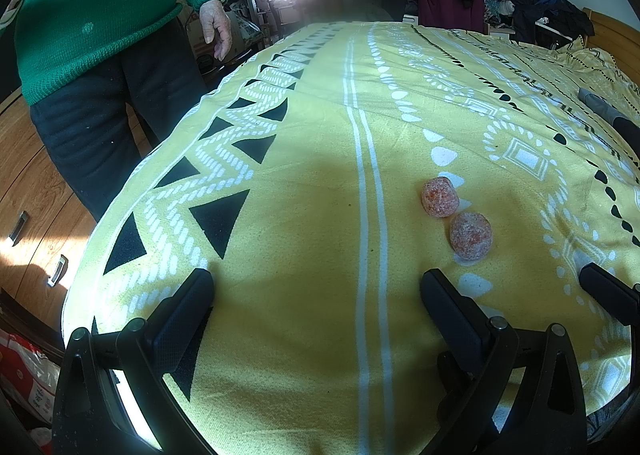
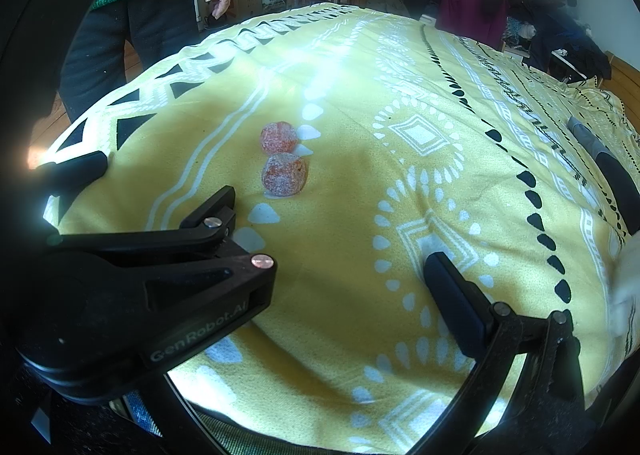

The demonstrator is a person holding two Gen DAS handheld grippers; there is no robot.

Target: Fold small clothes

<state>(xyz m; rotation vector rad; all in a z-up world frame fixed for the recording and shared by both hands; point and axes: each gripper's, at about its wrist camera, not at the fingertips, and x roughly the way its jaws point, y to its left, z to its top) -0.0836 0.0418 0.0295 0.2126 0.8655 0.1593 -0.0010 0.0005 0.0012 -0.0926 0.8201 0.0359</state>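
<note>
A: Nearest the lens, the left gripper [image 1: 316, 287] hangs low over the bed [image 1: 312, 183], its jaws spread wide and nothing between them but yellow patterned cover.

B: And the right gripper [image 2: 332, 231]?

A: Same story: jaws wide apart, empty, hovering just above the cover. The two sit side by side; from the left wrist view, one finger of the right gripper pokes in at the far right edge.

B: So where are the clothes?

A: Just ahead of the left gripper and a little to its right, two small orange-speckled bundles, the near bundle [image 1: 471, 235] and the far bundle [image 1: 440, 197], lie almost touching each other. From the right gripper they sit ahead and to its left. They look like rolled-up socks, tight balls, though I can't be certain of the fabric.

B: Why the open jaws?

A: My read: both are readied for a pick, since neither is touching a bundle. The near bundle lies within easy reach of either one.

B: Anything else in play?

A: A dark, long item [image 2: 600, 159] lies well off to the right gripper's far right, and a person in a green sweater [image 1: 100, 7] stands beyond the bed's left edge, hand [image 1: 216, 29] hanging loose, well apart from the bundles.
</note>
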